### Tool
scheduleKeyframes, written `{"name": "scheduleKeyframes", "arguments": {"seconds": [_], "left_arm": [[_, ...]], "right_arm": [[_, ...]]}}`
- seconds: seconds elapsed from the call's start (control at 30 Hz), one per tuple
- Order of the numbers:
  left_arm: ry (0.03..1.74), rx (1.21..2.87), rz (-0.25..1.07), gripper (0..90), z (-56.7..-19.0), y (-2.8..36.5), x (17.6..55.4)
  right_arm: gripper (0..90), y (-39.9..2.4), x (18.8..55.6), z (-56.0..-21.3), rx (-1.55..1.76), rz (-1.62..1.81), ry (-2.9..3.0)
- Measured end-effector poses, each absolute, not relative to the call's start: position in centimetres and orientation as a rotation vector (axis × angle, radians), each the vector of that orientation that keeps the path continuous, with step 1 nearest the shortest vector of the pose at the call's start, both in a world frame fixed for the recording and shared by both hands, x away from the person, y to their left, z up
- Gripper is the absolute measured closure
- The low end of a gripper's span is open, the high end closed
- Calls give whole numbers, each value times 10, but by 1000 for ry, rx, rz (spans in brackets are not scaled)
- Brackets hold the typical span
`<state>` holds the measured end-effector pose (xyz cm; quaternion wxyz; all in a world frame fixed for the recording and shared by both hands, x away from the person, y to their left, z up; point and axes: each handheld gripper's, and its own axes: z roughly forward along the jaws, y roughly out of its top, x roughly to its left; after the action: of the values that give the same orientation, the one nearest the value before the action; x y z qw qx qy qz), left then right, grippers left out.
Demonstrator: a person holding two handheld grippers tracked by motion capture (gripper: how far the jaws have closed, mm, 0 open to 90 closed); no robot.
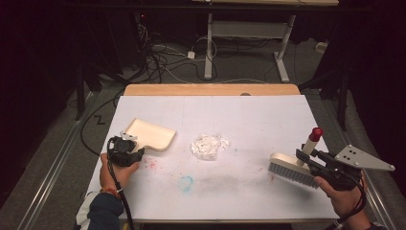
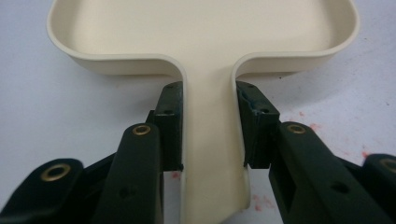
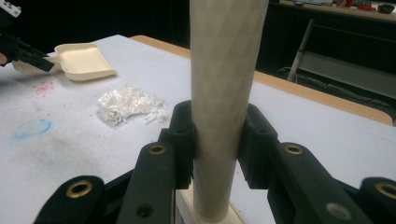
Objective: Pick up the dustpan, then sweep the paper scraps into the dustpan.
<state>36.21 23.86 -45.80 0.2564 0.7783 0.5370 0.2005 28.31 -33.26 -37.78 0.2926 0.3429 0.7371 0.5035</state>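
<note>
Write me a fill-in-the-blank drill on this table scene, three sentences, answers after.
1. The left gripper has its jaws shut on the handle of the cream ____.
2. The right gripper holds the brush by its ____.
3. The pile of white paper shreds lies between the dustpan and the ____.

Missing words: dustpan; handle; brush

On the tabletop (image 1: 249, 115), the dustpan (image 1: 149, 134) lies at the left, its handle toward the near edge and clamped in the left claw (image 1: 125, 146). The scrap pile (image 1: 209, 145) sits mid-table, right of the dustpan. The brush (image 1: 289, 167) rests at the right, its handle upright in the right claw (image 1: 306, 158).
</note>
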Motion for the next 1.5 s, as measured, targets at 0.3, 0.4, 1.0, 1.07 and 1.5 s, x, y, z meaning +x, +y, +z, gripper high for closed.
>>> {"name": "scheduleKeyframes", "arguments": {"seconds": [0.3,0.4,1.0,1.07,1.5], "left_arm": [[1380,2156,525,640,-449,242,343],[1353,2168,531,640,-446,242,336],[1181,2253,469,639,-428,245,304],[1167,2270,470,640,-430,245,302],[1073,2305,405,639,-434,244,288]], "right_arm": [[710,-331,288,-377,911,1356,1960],[709,-328,291,-378,901,1355,1975],[710,-322,299,-381,903,1356,1992],[710,-321,300,-381,902,1353,1989],[710,-298,327,-378,903,1375,1974]]}}
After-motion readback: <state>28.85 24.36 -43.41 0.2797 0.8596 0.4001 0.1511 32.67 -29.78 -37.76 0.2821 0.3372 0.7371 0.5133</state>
